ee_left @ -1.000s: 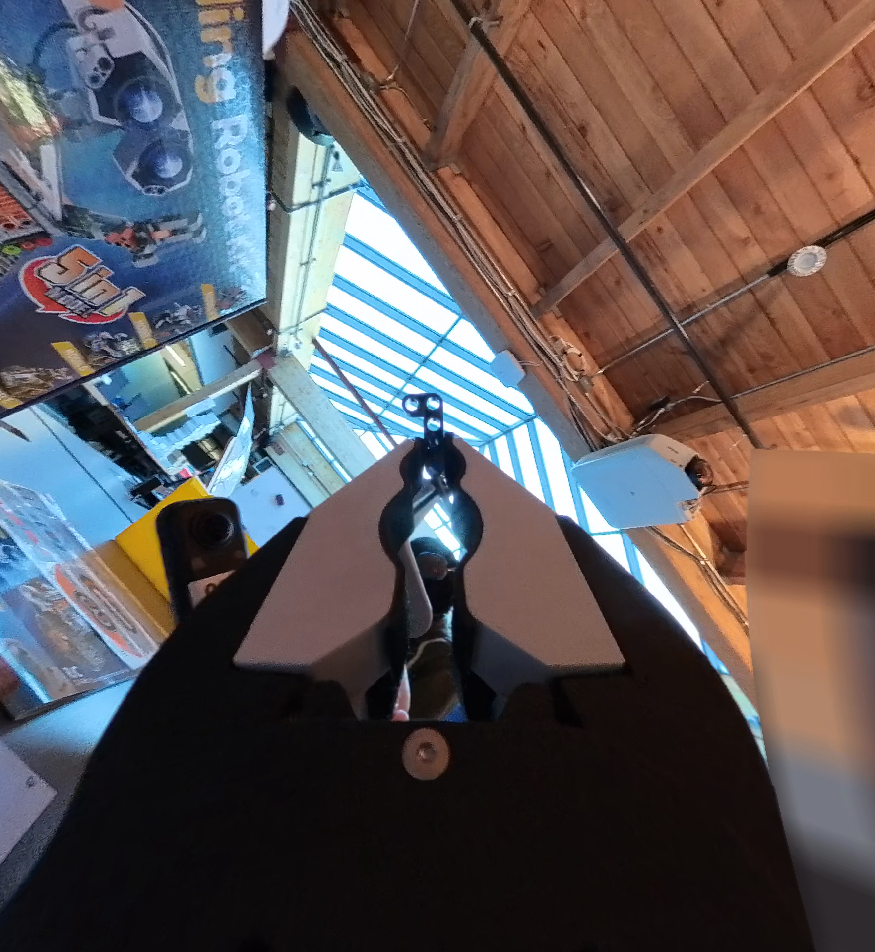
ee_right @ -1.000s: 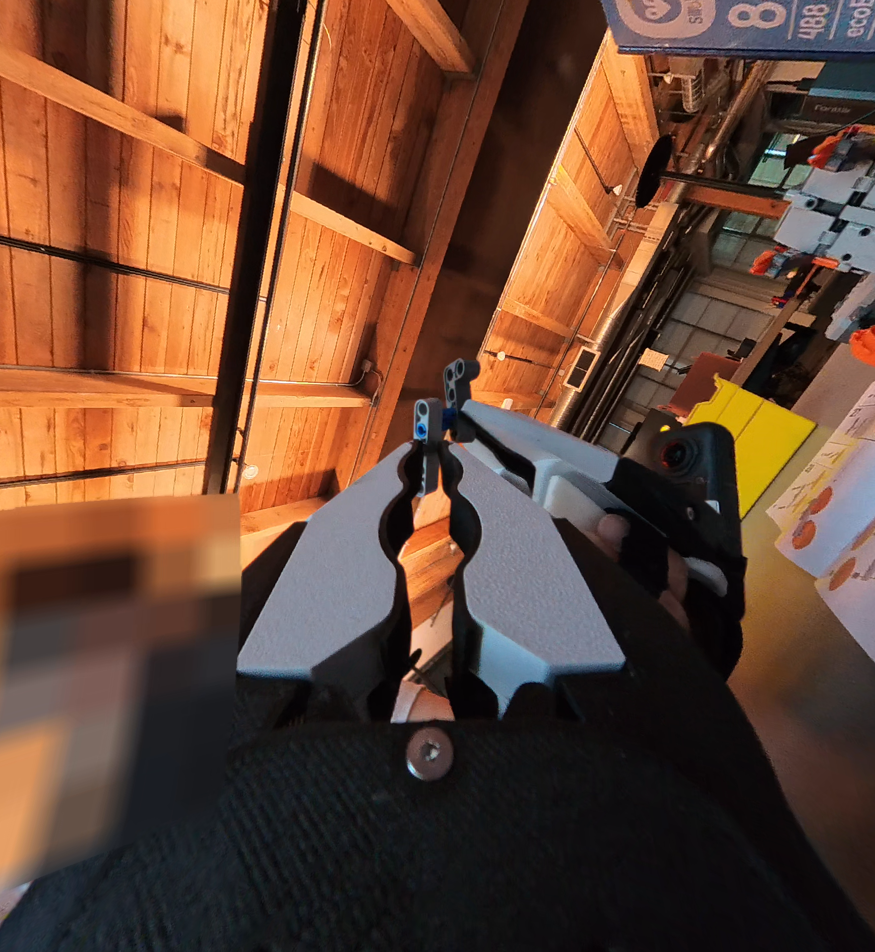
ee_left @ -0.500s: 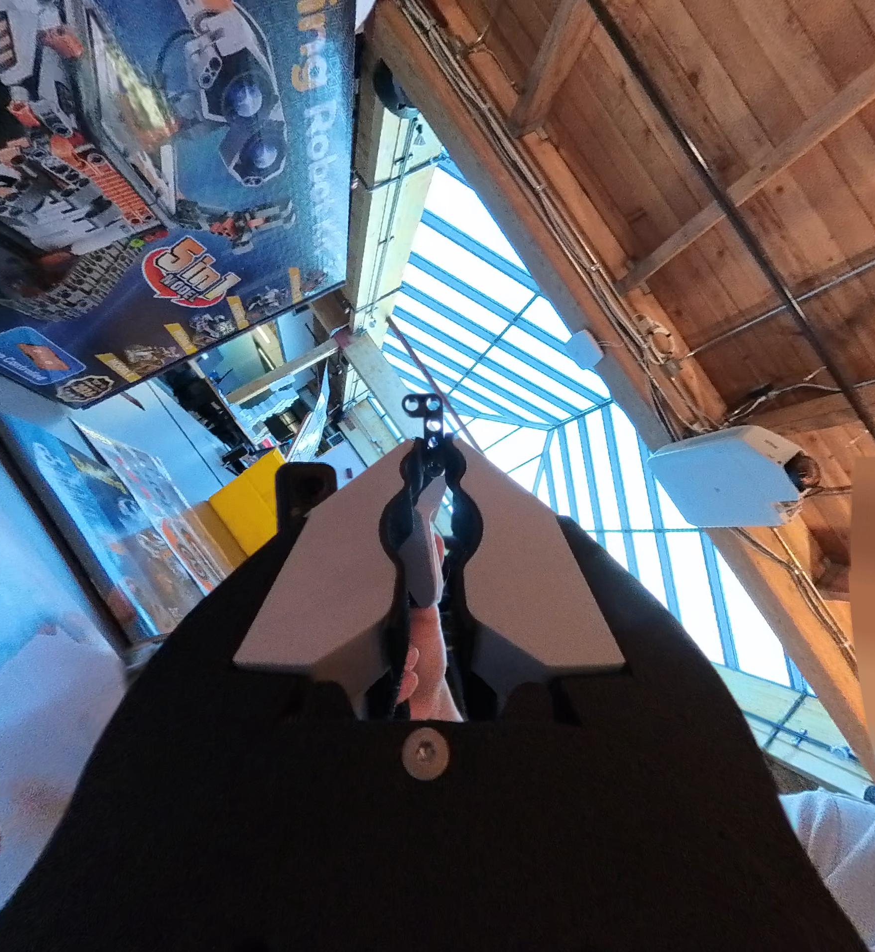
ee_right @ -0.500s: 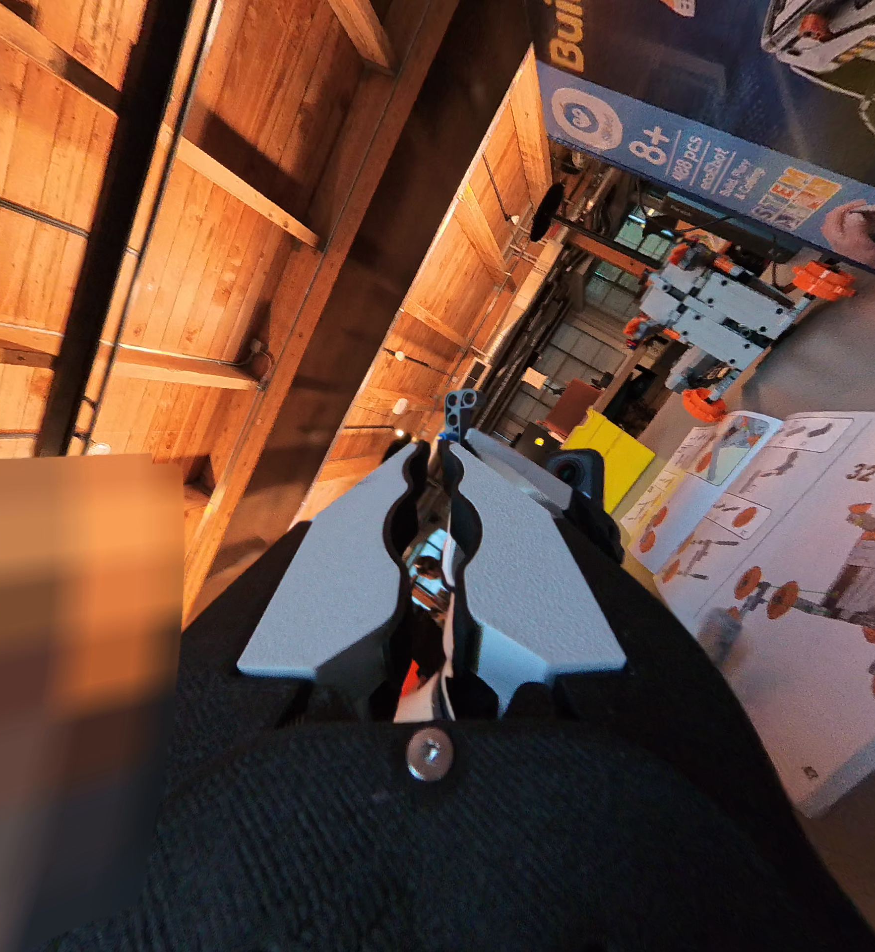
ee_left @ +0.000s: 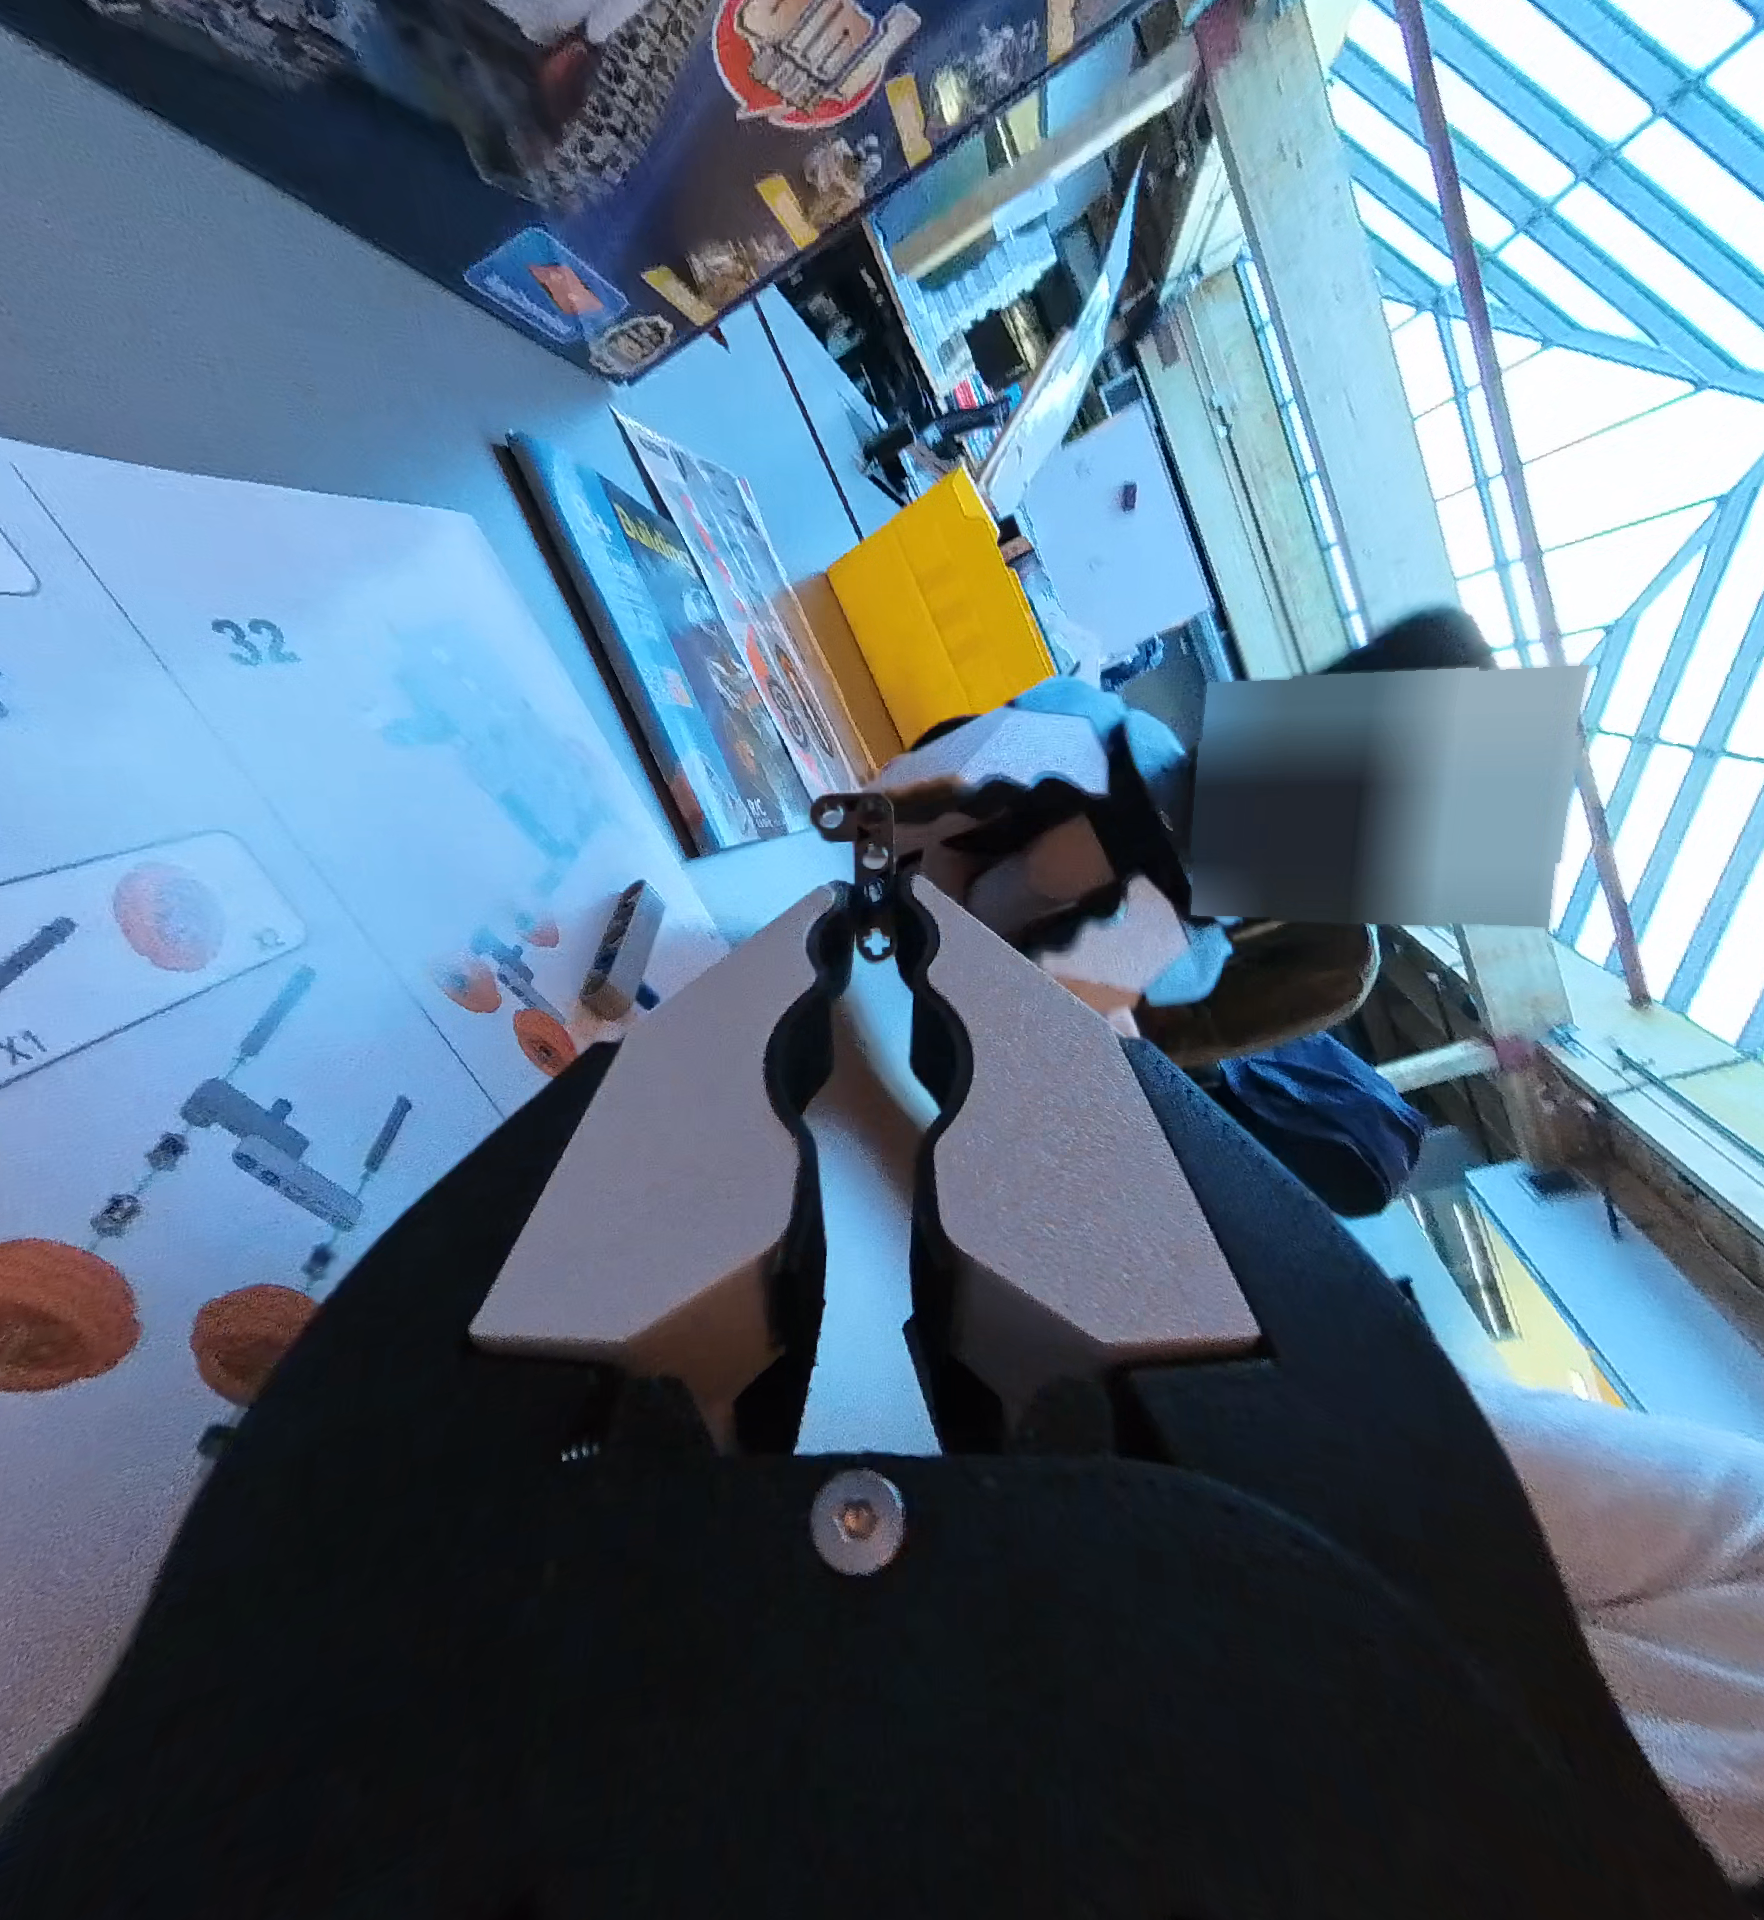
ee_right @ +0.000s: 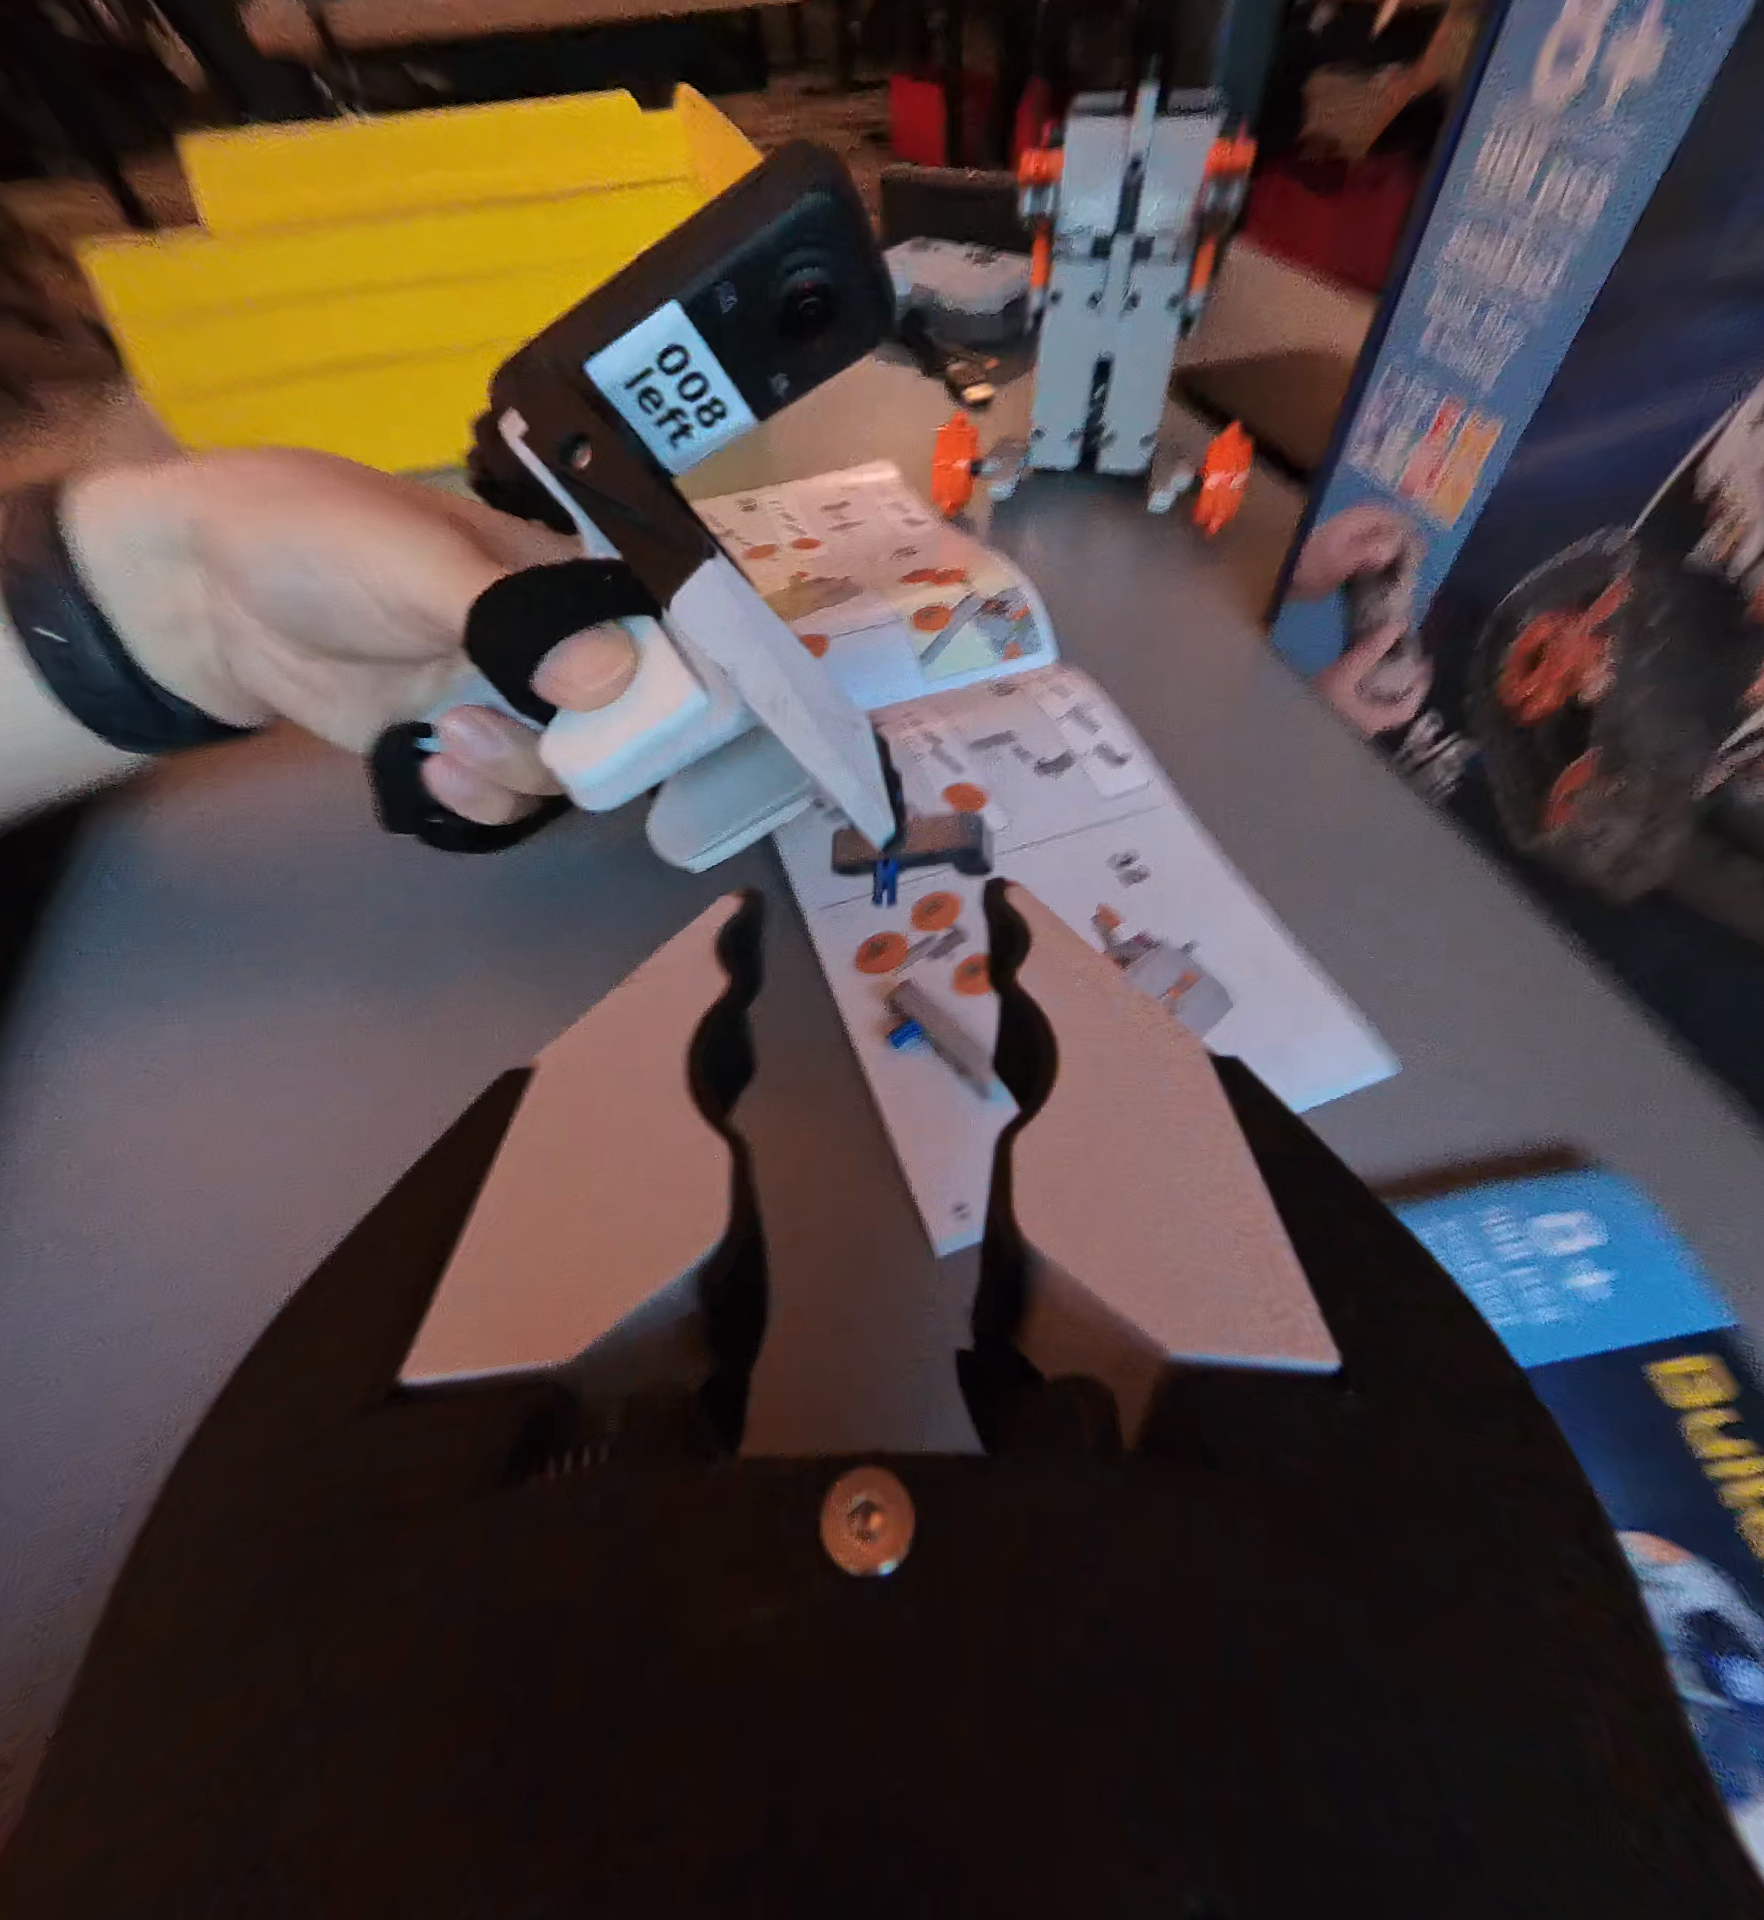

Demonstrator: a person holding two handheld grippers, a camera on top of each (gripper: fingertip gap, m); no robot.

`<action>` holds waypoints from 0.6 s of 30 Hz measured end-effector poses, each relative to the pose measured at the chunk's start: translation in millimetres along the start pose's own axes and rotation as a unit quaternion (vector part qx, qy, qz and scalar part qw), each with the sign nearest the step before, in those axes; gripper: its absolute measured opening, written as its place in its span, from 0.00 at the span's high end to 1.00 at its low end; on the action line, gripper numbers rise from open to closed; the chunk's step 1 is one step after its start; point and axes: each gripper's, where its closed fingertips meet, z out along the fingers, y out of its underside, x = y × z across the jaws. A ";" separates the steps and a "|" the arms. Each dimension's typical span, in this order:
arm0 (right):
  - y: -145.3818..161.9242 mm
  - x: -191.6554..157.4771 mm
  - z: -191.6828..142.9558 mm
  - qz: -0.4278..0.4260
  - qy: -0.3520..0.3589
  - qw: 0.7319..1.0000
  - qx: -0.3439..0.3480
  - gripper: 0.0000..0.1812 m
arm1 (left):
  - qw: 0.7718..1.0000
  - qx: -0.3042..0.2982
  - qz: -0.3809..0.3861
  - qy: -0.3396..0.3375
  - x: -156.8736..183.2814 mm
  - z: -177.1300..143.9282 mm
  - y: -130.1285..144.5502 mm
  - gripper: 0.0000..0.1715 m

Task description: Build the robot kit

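Observation:
My left gripper [ee_left: 873, 902] is shut on a small black angled building piece [ee_left: 855, 816] that sticks out past its tips. In the right wrist view a hand holds the left gripper [ee_right: 880, 829] tip-down over an open instruction booklet [ee_right: 1117, 914]; the black piece [ee_right: 925, 844] carries a blue pin [ee_right: 884, 879] below it. My right gripper [ee_right: 873, 899] is open and empty, its tips just short of that piece. It shows blurred behind the piece in the left wrist view [ee_left: 1013, 831]. A grey beam with a blue pin [ee_right: 945, 1029] lies on the booklet.
A yellow box [ee_right: 390, 260] stands at the back left and a white and orange model [ee_right: 1127, 312] at the back. A large dark picture box [ee_right: 1605, 540] stands along the right. A blue booklet [ee_right: 1584, 1351] lies near right on the grey table [ee_right: 338, 1039]. The grippers are tip to tip, or close to it.
Both grippers swung down from pointing at the ceiling to the table. My right gripper opened and let go of the joined pieces. My left gripper stays shut on the black piece.

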 end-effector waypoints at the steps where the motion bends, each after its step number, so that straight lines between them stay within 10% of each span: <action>1: -5.7 -0.2 0.7 -0.042 0.024 0.999 0.005 0.68 | 1.000 0.003 0.001 -0.004 0.1 0.6 1.0 0.98; 12: 3.0 -15.2 9.7 -0.136 0.057 0.987 -0.059 0.83 | 1.000 -0.015 0.016 0.005 14.2 -2.8 18.1 0.97; 18: 48.9 -78.5 37.9 -0.167 -0.088 0.969 -0.162 0.83 | 0.976 0.108 0.125 -0.139 4.7 -90.8 -31.2 0.83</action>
